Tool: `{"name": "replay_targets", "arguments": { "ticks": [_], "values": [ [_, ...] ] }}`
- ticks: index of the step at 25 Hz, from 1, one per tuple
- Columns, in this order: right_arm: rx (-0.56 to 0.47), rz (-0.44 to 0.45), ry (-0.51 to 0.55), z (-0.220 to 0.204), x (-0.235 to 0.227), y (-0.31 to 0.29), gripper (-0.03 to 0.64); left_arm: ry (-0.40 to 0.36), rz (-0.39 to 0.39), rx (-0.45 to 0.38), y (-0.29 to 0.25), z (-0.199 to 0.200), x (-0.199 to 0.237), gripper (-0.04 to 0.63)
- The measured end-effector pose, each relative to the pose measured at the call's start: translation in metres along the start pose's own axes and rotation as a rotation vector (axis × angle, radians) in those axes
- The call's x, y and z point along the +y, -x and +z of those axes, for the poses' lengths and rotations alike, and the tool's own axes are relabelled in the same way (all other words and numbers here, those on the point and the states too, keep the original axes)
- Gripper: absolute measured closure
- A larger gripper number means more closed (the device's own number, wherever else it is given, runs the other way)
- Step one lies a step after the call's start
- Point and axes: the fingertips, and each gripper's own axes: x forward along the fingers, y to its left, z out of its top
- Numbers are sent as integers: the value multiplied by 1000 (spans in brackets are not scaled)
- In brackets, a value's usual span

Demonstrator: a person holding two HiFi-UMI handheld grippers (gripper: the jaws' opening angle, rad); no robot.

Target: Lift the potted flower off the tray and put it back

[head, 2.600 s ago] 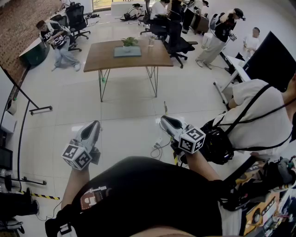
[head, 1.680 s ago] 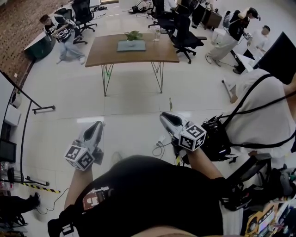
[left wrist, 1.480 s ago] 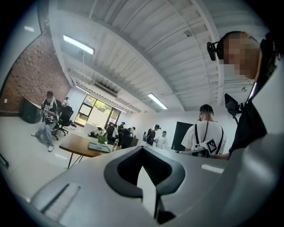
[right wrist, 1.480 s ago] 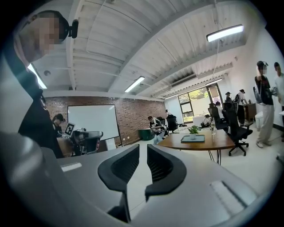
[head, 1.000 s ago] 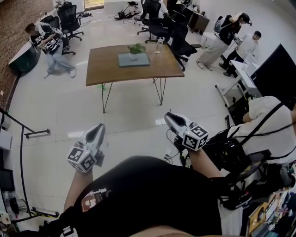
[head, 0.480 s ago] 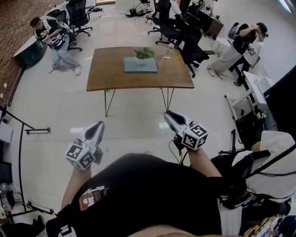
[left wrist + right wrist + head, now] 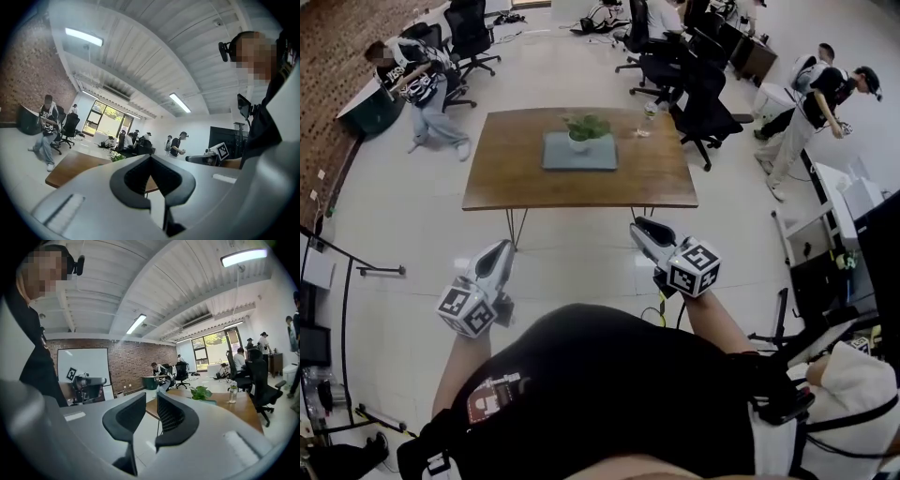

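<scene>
A pale, glossy tiled floor (image 7: 572,253) runs the length of this open office. Down one side stands a red-brown brick wall (image 7: 342,42) with a large white board (image 7: 84,363) against it. In the middle sits a brown wooden table on thin metal legs (image 7: 502,169), with black swivel office chairs (image 7: 705,105) beyond it. Overhead, a white ribbed ceiling (image 7: 154,282) carries long fluorescent strip lights (image 7: 244,257). Tall windows (image 7: 104,117) brighten the far end, and several people stand or sit about.

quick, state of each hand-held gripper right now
left hand-held gripper: closed, empty
right hand-held gripper: open, jaws have just been opening, nothing between them
</scene>
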Motion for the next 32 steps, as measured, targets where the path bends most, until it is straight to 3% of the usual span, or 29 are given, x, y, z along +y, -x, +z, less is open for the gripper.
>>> {"name": "replay_targets", "arguments": {
  "ticks": [7,13,22,27,32],
  "values": [
    [30,-16,-31,-3,-52,-35,529,28,-30,16,-65,-4,33,595],
    [24,-72,-1,17,-88,-106,523,16,-120,15,-129,12,107,595],
    [-10,-193,-49,46,-142,-195,515,22,-250,101,-213,26,200,595],
    [1,-210,-67,52,-177,-226,508,33,-272,128,-257,23,231,595],
    [12,-188,-84,48,-222,-231,500,22,-247,164,-305,8,233,595]
  ]
}}
